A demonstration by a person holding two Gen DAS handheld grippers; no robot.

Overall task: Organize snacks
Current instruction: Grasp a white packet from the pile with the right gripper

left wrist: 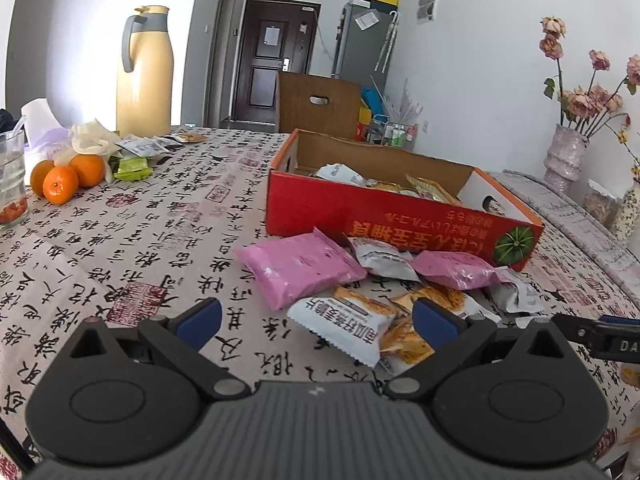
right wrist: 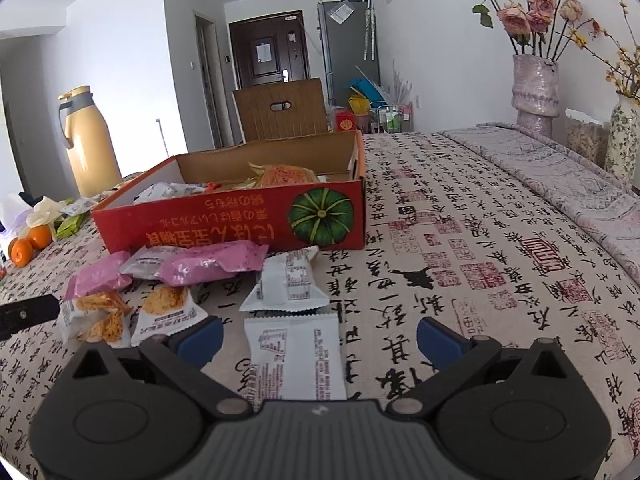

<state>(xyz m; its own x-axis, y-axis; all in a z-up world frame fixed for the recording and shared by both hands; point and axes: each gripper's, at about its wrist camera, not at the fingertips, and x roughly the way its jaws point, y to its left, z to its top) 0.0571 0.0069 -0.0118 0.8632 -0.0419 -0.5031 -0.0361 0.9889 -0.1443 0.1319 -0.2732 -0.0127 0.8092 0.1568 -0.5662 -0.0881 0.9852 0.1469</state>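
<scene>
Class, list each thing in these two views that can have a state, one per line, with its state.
left tongs: open, holding nothing
right tongs: open, holding nothing
red box: lid off, partly filled with snacks
pink packets: sealed, lying on the tablecloth
white packet: sealed, flat between the right tongs
thermos: upright, lid shut
door: shut

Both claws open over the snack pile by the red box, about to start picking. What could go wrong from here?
The packets overlap: the left claw closing on the white packet may pinch or drag the orange packet under it. The red box has a low front wall, so a packet released short could land outside. The right claw may slip on its flat white packet.
</scene>
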